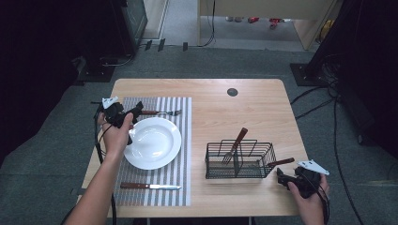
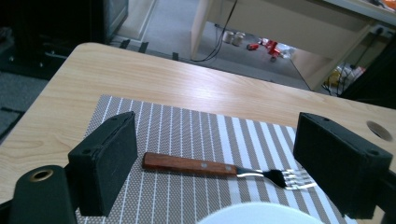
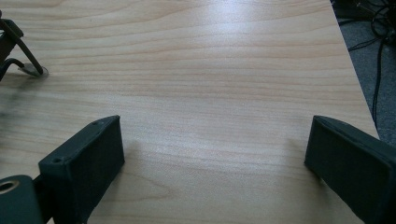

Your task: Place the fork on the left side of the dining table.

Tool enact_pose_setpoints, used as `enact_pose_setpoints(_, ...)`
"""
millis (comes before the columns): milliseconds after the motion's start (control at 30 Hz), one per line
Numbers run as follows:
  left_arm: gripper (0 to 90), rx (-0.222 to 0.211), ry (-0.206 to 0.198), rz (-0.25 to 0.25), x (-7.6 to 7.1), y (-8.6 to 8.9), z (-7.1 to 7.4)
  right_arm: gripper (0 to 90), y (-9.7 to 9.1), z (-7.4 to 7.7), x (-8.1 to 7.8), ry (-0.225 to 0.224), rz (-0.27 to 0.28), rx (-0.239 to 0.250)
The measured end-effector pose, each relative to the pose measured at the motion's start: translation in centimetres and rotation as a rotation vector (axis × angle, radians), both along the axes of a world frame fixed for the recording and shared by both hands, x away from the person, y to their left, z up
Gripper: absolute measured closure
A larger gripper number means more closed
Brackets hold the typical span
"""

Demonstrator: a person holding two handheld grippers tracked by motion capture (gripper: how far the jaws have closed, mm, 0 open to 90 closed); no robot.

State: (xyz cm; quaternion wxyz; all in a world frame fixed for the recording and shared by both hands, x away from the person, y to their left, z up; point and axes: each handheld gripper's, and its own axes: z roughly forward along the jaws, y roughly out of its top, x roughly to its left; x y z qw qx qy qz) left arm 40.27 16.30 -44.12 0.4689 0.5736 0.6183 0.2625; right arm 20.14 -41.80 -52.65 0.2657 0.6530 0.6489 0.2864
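The left hand-held gripper (image 1: 123,114) hovered at the placemat's (image 1: 176,185) ten o'clock corner, jaws spread wide and holding nothing. Between those jaws, in the left gripper view, a wooden-handled fork (image 2: 224,169) lay flat on the mat, untouched, tines toward three o'clock. It sat at twelve o'clock of the white plate (image 1: 162,149), just beside the rim. A wooden-handled knife (image 1: 149,186) lay at the plate's six o'clock, apart from it.

To the right, a black wire basket (image 1: 263,161) stood on the bare table (image 1: 234,117), with a second fork (image 1: 233,146) leaning in it and another wooden handle (image 1: 281,162) projecting from its three o'clock end. The right hand-held gripper (image 1: 280,178) rested near the table's five o'clock corner, jaws fully apart and empty over bare wood.

Judgement: the setting was partly laid, with plate, fork and knife in place; cutlery remaining in the basket suggested work left.

The table was light wood-grain with a round cable port (image 1: 232,92). Grey carpet, trailing cables and dark equipment surrounded it.
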Motion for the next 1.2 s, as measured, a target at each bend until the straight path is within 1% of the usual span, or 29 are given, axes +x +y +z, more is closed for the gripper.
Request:
enact_pose_setpoints(33, 14.1, 0.013, -0.010, -0.018, -0.8, 0.0, 0.4, 4.2, 0.0, 0.0, 0.0, -0.001, 0.001, -0.001)
enact_pose_setpoints(67, 14.0, 0.013, -0.010, -0.018, -0.8, 0.0, 0.4, 4.2, 0.0, 0.0, 0.0, -0.001, 0.001, -0.001)
enact_pose_setpoints(100, 14.1, 0.039, -0.020, -0.027, -1.5, 0.0, 0.7, 4.2, 0.0, 0.0, 0.0, 0.001, -0.001, 0.000)
enact_pose_setpoints(133, 14.1, 0.044, -0.023, -0.035, -1.9, 0.0, 0.8, 4.2, 0.0, 0.0, 0.0, 0.001, -0.002, 0.001)
enact_pose_setpoints(233, 14.0, 0.052, -0.021, -0.058, -2.7, -0.1, 1.1, 4.2, 0.0, 0.0, 0.0, 0.001, -0.002, 0.001)
enact_pose_setpoints(333, 13.8, 0.078, -0.017, -0.090, -3.9, -0.1, 1.3, 4.2, 0.0, 0.0, 0.0, 0.001, -0.001, 0.000)
enact_pose_setpoints(367, 13.7, 0.087, -0.019, -0.103, -4.7, 0.0, 1.4, 4.2, 0.0, 0.0, 0.0, 0.000, 0.000, 0.000)
enact_pose_setpoints(400, 13.7, 0.087, -0.019, -0.103, -4.7, 0.0, 1.4, 4.2, 0.0, 0.0, 0.0, 0.000, 0.000, 0.000)
enact_pose_setpoints(433, 13.7, 0.090, -0.019, -0.107, -5.1, 0.0, 1.5, 4.2, 0.0, 0.0, 0.0, 0.001, -0.001, 0.000)
enact_pose_setpoints(500, 13.8, 0.098, -0.032, -0.122, -6.3, 0.0, 1.7, 4.2, 0.0, 0.0, 0.0, 0.001, -0.002, 0.000)
enact_pose_setpoints(533, 13.7, 0.098, -0.032, -0.122, -6.3, 0.0, 1.7, 4.2, 0.0, 0.0, 0.0, 0.001, -0.002, 0.000)
enact_pose_setpoints(567, 13.7, 0.101, -0.037, -0.130, -7.2, 0.1, 1.8, 4.2, 0.0, 0.0, 0.0, 0.000, 0.000, 0.000)
enact_pose_setpoints(600, 13.7, 0.101, -0.037, -0.130, -7.2, 0.1, 1.8, 4.2, 0.0, 0.0, 0.0, 0.000, 0.000, 0.000)
enact_pose_setpoints(633, 13.7, 0.094, -0.041, -0.136, -8.1, 0.3, 1.9, 4.2, 0.0, 0.0, 0.0, 0.001, -0.001, 0.000)
enact_pose_setpoints(667, 13.7, 0.094, -0.041, -0.136, -8.1, 0.3, 1.9, 4.2, 0.0, 0.0, 0.0, 0.001, -0.001, 0.000)
enact_pose_setpoints(700, 13.7, 0.105, -0.053, -0.134, -9.0, 0.5, 2.1, 4.2, 0.0, 0.0, 0.0, 0.000, -0.001, -0.001)
enact_pose_setpoints(733, 13.7, 0.109, -0.056, -0.140, -9.5, 0.7, 2.2, 4.2, 0.0, 0.0, 0.0, 0.000, -0.001, -0.001)
enact_pose_setpoints(833, 13.7, 0.116, -0.059, -0.154, -10.4, 0.9, 2.4, 4.2, 0.0, 0.0, 0.0, 0.001, -0.001, 0.000)
enact_pose_setpoints(867, 13.7, 0.142, -0.075, -0.148, -11.3, 1.1, 2.5, 4.2, 0.0, 0.0, 0.0, 0.000, 0.000, 0.000)
enact_pose_setpoints(900, 13.7, 0.142, -0.075, -0.148, -11.3, 1.1, 2.5, 4.2, 0.0, 0.0, 0.0, 0.000, 0.000, -0.001)
enact_pose_setpoints(933, 13.7, 0.158, -0.082, -0.148, -11.8, 1.2, 2.5, 4.2, 0.0, 0.0, 0.0, 0.000, 0.000, -0.001)
enact_pose_setpoints(967, 13.7, 0.150, -0.086, -0.150, -12.7, 1.4, 2.5, 4.2, 0.0, 0.0, 0.0, 0.002, -0.001, -0.001)
enact_pose_setpoints(1000, 13.7, 0.150, -0.086, -0.150, -12.7, 1.4, 2.5, 4.2, 0.0, 0.0, 0.0, 0.002, -0.001, -0.001)
enact_pose_setpoints(1033, 13.7, 0.155, -0.094, -0.146, -13.6, 1.7, 2.4, 4.2, 0.0, 0.0, 0.0, 0.002, -0.001, 0.000)
enact_pose_setpoints(1067, 13.7, 0.155, -0.094, -0.146, -13.6, 1.7, 2.4, 4.2, 0.0, 0.0, 0.0, 0.001, -0.002, 0.000)
enact_pose_setpoints(1100, 13.7, 0.155, -0.096, -0.146, -14.5, 2.0, 2.2, 4.2, 0.0, 0.0, 0.0, 0.001, 0.000, -0.001)
enact_pose_setpoints(1133, 13.7, 0.155, -0.096, -0.146, -14.5, 2.0, 2.2, 4.2, 0.0, 0.0, 0.0, 0.001, 0.000, -0.001)
enact_pose_setpoints(1167, 13.7, 0.162, -0.098, -0.149, -15.3, 2.3, 2.0, 4.2, 0.0, 0.0, 0.0, 0.002, -0.002, 0.000)
enact_pose_setpoints(1200, 13.7, 0.162, -0.098, -0.149, -15.3, 2.3, 2.0, 4.2, 0.0, 0.0, 0.0, 0.002, -0.002, 0.000)
